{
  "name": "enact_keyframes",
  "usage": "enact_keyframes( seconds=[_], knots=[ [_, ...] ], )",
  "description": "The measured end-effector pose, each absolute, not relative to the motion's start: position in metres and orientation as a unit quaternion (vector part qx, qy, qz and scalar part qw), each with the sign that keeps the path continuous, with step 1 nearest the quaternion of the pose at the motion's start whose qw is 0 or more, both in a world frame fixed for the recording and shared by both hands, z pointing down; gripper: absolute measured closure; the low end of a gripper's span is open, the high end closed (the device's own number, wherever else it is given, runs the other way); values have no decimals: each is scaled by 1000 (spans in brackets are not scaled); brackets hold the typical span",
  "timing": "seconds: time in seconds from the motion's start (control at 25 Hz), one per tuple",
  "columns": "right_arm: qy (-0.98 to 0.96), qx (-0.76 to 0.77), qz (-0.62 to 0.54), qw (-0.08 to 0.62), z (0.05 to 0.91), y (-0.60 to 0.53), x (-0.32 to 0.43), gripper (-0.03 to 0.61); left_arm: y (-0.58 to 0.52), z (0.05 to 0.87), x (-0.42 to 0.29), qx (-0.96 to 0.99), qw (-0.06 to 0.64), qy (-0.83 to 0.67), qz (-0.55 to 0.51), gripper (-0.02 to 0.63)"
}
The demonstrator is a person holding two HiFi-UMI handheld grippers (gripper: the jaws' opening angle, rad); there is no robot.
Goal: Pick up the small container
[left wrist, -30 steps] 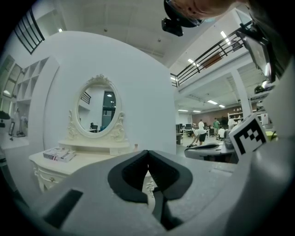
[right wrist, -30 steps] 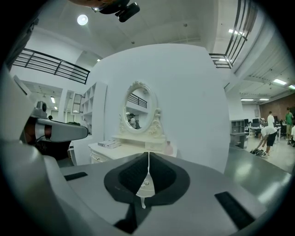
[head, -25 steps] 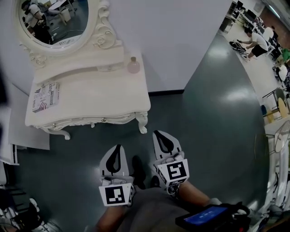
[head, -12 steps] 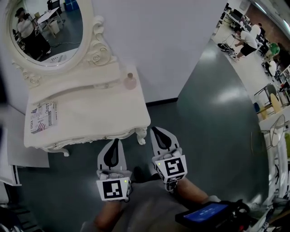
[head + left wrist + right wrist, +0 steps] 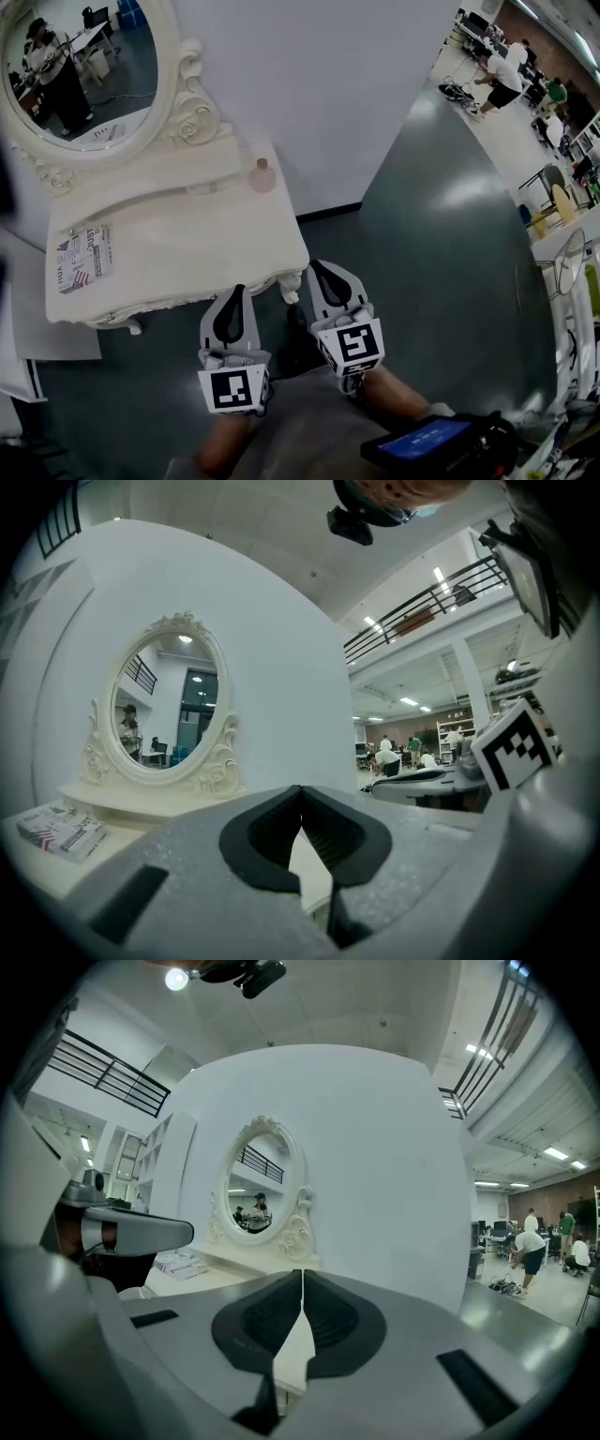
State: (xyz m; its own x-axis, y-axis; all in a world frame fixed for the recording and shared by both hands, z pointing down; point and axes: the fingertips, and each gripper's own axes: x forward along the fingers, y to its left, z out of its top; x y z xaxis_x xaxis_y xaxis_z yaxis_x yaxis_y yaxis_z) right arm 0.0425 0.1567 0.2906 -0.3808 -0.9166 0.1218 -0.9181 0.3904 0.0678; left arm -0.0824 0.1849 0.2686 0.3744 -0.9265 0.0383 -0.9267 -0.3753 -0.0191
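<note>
One small pink container (image 5: 262, 175) upright at the white surface's (image 5: 187, 246) back right, beside one oval mirror (image 5: 80, 75); one patterned packet (image 5: 82, 258) far left; left gripper (image 5: 234, 298) and right gripper (image 5: 321, 274) near the front edge, jaws closed, both empty

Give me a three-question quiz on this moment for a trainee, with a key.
1. True or false: the right gripper holds the small container.
2. Where does the small container stand on the white table? A) at the back right, near the foot of the mirror; B) at the front left corner; C) at the middle of the front edge.
3. Fill in: the jaws of the left gripper are ____.
Key: 1 false, the right gripper is shut and empty, short of the table. 2 A. 3 shut, with nothing between them.
</note>
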Motion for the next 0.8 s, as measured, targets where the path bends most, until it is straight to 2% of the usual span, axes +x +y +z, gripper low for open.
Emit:
enact_keyframes(
  seconds=[0.8],
  knots=[
    [-839,539,43,69,312,77,48,563,113,284,-75,819,25,-571,52,600]
  ],
)
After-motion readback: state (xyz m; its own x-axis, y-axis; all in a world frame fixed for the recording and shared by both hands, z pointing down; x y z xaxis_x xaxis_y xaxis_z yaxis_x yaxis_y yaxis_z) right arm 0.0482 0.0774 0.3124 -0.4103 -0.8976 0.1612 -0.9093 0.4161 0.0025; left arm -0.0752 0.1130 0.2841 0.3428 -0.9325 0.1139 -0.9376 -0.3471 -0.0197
